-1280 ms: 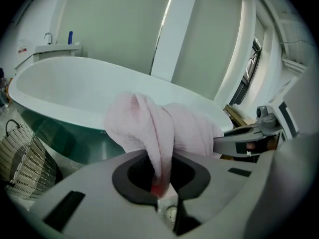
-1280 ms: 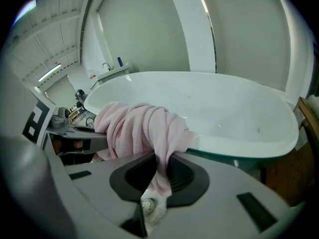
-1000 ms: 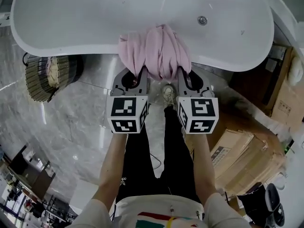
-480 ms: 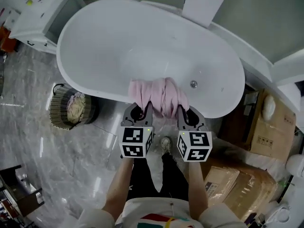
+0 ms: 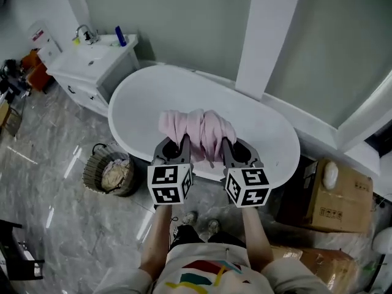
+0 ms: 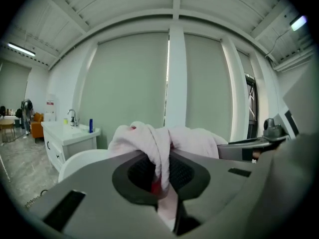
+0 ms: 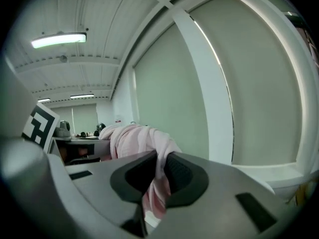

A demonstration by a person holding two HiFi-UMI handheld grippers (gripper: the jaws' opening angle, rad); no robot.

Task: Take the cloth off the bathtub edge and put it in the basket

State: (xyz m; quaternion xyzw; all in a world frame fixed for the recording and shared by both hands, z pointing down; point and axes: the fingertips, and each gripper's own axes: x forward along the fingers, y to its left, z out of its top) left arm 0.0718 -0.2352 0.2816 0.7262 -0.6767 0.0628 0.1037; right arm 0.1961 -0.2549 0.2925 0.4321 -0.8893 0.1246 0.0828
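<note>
When viewed from the head camera, shows the pink cloth (image 5: pixel 199 130) bunched in folds and held in the air, apart from the rim of the white bathtub (image 5: pixel 147 97) beneath it. Grasped at its left end by the left gripper (image 5: pixel 182 143) and at its right end by the right gripper (image 5: pixel 225 144), side by side and level with each other, marker cubes turned toward the person.

Shows, in the left gripper view, a fold of the cloth pinched tight between the dark ribbed pads (image 6: pixel 139 173), with fabric heaped above the jaws and a strip trailing below them. Shows the same in the right gripper view: clenched on a fold, remainder draped over the top toward the other gripper.

Places the woven basket (image 5: pixel 90 177) on the grey marble floor (image 5: pixel 49 164), just beside the bathtub's outer wall, left of the left gripper and well apart from the cloth. Already contains some pale material.
</note>
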